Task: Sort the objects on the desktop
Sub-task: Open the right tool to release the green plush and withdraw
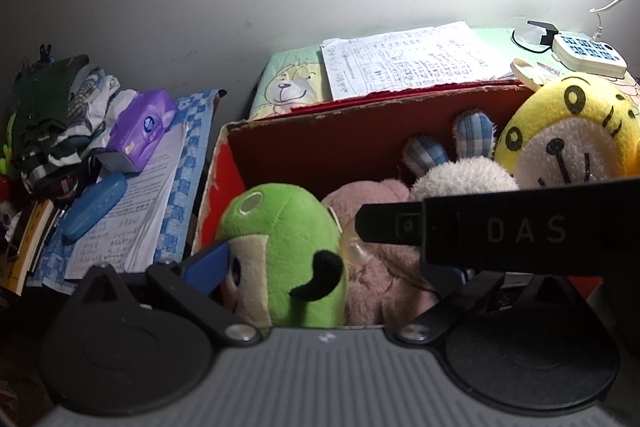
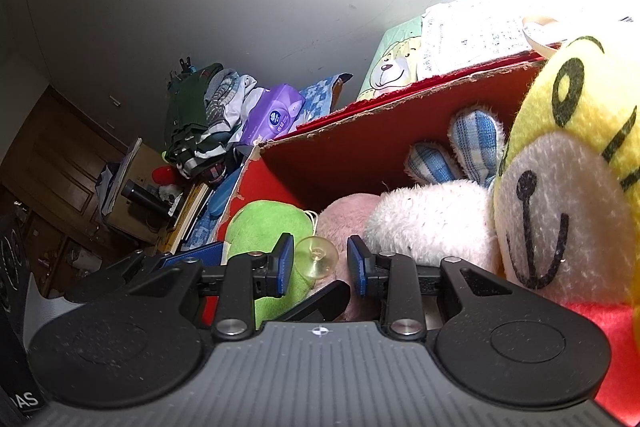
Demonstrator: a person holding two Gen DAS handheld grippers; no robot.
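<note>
Four plush toys fill the red cardboard box (image 1: 280, 143) directly ahead of both claws: a green toy (image 1: 288, 251), a pink toy (image 1: 380, 267), a white rabbit (image 2: 436, 223) with blue checked ears, and a yellow toy (image 2: 568, 163). The right claw (image 2: 316, 267) stands spread at the near edge of the box, its blue pads flanking a clear suction cup (image 2: 317, 255) without touching it; the cup appears to hang from the green toy by a cord, so the pads seem aligned to pinch it or the plush behind it. The left claw (image 1: 320, 259) is also spread, with the green toy between its fingers; the right finger is hidden behind the other tool. Left of the claws, a purple tissue pack (image 1: 142, 127) and a blue case (image 1: 94, 211) rest on papers (image 1: 136, 211), unsorted.
</note>
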